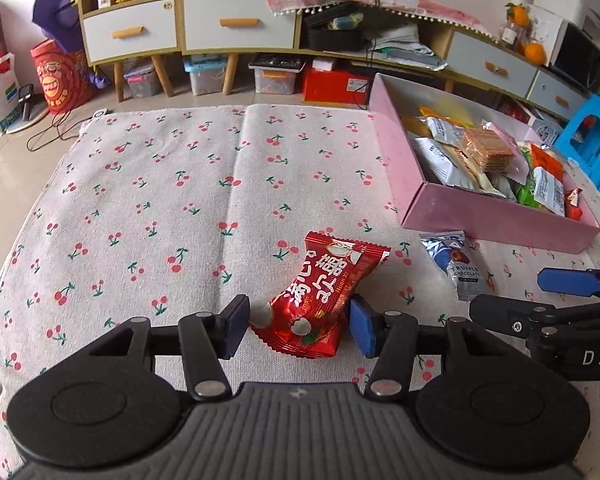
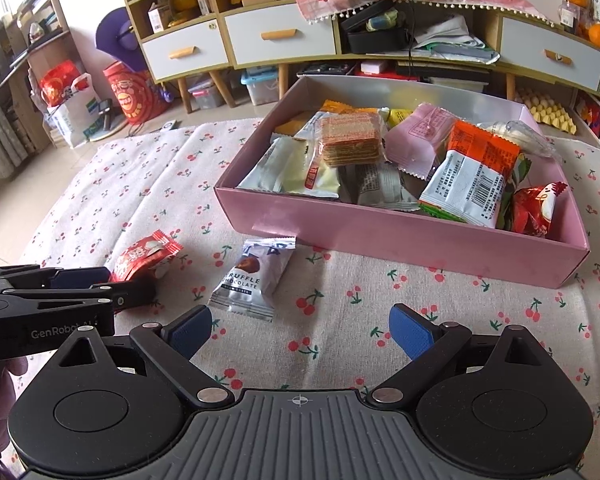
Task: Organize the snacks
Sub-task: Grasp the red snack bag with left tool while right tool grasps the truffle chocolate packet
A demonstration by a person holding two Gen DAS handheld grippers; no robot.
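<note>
A red snack packet [image 1: 320, 300] lies on the cherry-print cloth between the blue pads of my left gripper [image 1: 300, 326]; the jaws stand around its near end with small gaps, open. It also shows in the right wrist view [image 2: 146, 258]. A white truffle chocolate packet [image 2: 254, 278] lies on the cloth in front of the pink box [image 2: 400, 240], and shows in the left wrist view [image 1: 458, 262]. The pink box [image 1: 496, 220] holds several snack packets. My right gripper [image 2: 300, 334] is wide open and empty, just behind the truffle packet.
The cherry-print cloth [image 1: 160, 200] covers the table. Behind it stand drawer cabinets [image 1: 236, 20] and storage bins on the floor. A blue stool [image 1: 592, 144] is at the right. The left gripper's side shows in the right wrist view [image 2: 60, 296].
</note>
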